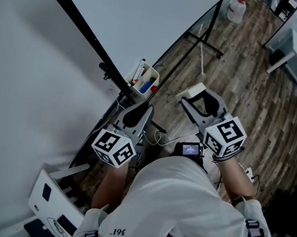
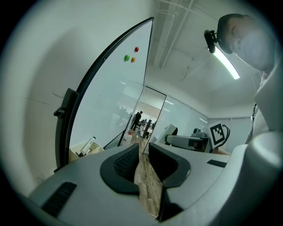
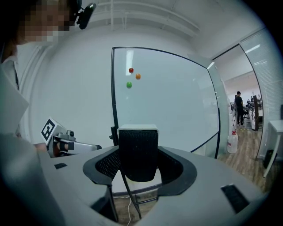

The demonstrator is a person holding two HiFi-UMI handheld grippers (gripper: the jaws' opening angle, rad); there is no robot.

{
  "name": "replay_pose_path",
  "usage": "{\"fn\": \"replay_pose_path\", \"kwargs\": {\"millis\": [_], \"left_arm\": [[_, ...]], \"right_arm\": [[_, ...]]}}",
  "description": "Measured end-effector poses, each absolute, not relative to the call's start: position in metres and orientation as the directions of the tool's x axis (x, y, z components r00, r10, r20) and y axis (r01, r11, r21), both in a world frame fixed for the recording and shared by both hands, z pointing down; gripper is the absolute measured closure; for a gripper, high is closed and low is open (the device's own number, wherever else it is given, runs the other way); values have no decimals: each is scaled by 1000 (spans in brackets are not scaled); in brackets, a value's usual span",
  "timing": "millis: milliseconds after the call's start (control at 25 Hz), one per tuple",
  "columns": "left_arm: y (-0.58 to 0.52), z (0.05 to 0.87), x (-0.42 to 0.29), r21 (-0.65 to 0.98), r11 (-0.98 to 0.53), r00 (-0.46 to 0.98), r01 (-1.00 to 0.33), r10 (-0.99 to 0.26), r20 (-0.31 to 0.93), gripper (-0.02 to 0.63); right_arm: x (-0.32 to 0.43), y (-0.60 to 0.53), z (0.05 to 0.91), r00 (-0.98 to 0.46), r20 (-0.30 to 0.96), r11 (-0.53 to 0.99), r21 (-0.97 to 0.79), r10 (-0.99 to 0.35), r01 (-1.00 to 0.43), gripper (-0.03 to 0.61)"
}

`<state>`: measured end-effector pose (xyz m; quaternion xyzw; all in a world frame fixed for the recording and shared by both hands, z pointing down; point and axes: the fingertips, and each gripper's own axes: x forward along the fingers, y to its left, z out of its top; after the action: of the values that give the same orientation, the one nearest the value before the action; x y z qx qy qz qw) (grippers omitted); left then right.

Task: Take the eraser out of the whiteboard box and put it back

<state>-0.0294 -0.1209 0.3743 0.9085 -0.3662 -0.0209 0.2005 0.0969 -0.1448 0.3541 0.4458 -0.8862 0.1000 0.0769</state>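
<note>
Only legible mark: small dark characters on the person's white shirt (image 1: 115, 232), seen upside down, apparently "361"; black-and-white square patterns on the left cube (image 1: 114, 147) and right cube (image 1: 225, 136) carry no letters; print on the small screen (image 1: 190, 149) too small to read.

Office: whiteboard (image 1: 147, 17) on stand, white desk (image 1: 295, 51) (wood floor (image 1: 235, 76)).

The whiteboard (image 1: 146, 22) runs off the head view's top edge.
</note>
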Motion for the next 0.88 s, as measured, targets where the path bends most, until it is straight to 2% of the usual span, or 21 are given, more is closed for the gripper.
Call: {"fn": "replay_pose_path", "kwargs": {"millis": [320, 880], "left_arm": [[-105, 372, -22, 387, -670, 751, -634, -653, 101, 540], [-86, 392, -31, 429, -639, 746, -638, -652, 138, 540]], "right_arm": [[100, -126, 348, -598, 207, 587, -120, -774, -801, 314], [100, -112, 367, -596, 248, 581, -138, -764, -802, 314]]}}
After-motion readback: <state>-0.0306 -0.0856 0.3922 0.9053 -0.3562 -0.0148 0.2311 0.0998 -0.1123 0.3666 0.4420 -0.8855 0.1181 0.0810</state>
